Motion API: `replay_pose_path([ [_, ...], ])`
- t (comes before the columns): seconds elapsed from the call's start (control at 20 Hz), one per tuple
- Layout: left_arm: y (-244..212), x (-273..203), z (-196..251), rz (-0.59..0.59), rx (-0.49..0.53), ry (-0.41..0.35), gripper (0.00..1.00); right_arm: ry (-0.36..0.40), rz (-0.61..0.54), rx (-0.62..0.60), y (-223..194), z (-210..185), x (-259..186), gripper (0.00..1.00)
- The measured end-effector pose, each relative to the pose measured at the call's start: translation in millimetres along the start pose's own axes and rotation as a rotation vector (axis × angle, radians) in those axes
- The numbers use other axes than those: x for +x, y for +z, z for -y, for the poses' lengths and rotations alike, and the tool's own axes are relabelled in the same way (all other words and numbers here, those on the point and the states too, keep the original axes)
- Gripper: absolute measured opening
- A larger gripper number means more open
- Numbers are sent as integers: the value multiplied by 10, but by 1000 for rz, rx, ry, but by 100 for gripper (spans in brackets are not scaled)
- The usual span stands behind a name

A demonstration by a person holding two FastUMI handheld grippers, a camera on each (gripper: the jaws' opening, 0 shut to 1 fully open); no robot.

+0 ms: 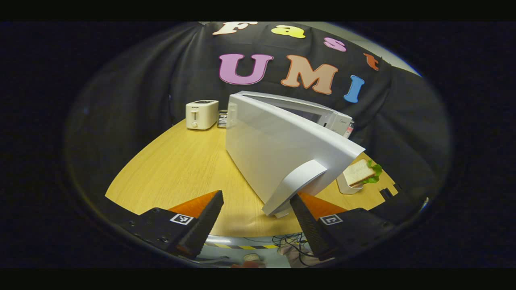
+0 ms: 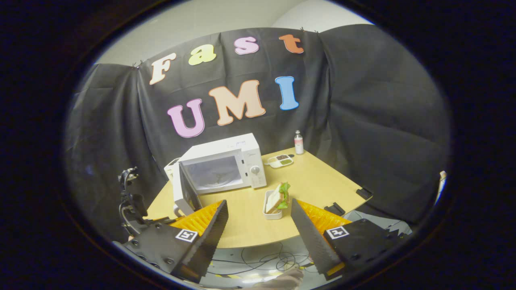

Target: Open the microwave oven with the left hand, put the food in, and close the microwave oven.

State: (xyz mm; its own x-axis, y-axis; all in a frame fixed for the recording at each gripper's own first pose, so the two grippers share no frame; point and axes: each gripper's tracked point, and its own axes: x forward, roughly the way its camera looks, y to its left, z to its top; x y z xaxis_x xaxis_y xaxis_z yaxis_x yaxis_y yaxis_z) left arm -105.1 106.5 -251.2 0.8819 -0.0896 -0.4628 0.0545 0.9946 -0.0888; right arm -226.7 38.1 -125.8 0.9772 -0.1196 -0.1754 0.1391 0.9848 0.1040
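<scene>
In the left gripper view, the left gripper (image 1: 256, 219) sits at the bottom centre of the frame with its jaws spread wide and holding nothing; the door handle (image 1: 291, 186) lies between them, close to the right-hand finger, and contact cannot be confirmed. The microwave door (image 1: 278, 151) stands swung open across the middle of the frame, with the microwave oven (image 1: 318, 114) body behind it at upper centre. The sandwich (image 1: 360, 172) rests in a white tray (image 1: 346, 187) on the tabletop (image 1: 181, 169) at right of centre, partly hidden by the door. A toaster (image 1: 202, 114) stands on the tabletop at upper left. In the right gripper view, the right gripper (image 2: 260, 225) is at the bottom centre, jaws wide and empty, above the near tabletop edge. The sandwich in its tray appears at centre, just beyond the fingers, apart from them. A bottle (image 2: 298, 142) and a compartment dish (image 2: 281, 161) stand right of the oven.
</scene>
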Motion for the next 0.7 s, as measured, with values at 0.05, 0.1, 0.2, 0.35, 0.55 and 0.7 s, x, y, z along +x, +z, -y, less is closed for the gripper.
replay_pose_path([
  [0.05,2,-62,-81,5,-11,6,98,5,-2,-4,-13,-31,-2,92],
  [0.1,1,-121,-168,9,-19,14,98,11,-1,-8,-13,-72,-7,92],
  [0.2,-17,-237,-370,20,-24,43,99,16,6,-15,-12,-122,-26,92],
  [0.35,-2,-423,-746,54,-32,104,98,21,9,-11,-24,-166,-32,92],
  [0.55,-27,-530,-1275,70,-70,190,97,19,0,-19,-65,-150,1,100],
  [0.7,-47,-654,-1578,73,-93,250,98,10,1,-23,-37,-111,18,92],
])
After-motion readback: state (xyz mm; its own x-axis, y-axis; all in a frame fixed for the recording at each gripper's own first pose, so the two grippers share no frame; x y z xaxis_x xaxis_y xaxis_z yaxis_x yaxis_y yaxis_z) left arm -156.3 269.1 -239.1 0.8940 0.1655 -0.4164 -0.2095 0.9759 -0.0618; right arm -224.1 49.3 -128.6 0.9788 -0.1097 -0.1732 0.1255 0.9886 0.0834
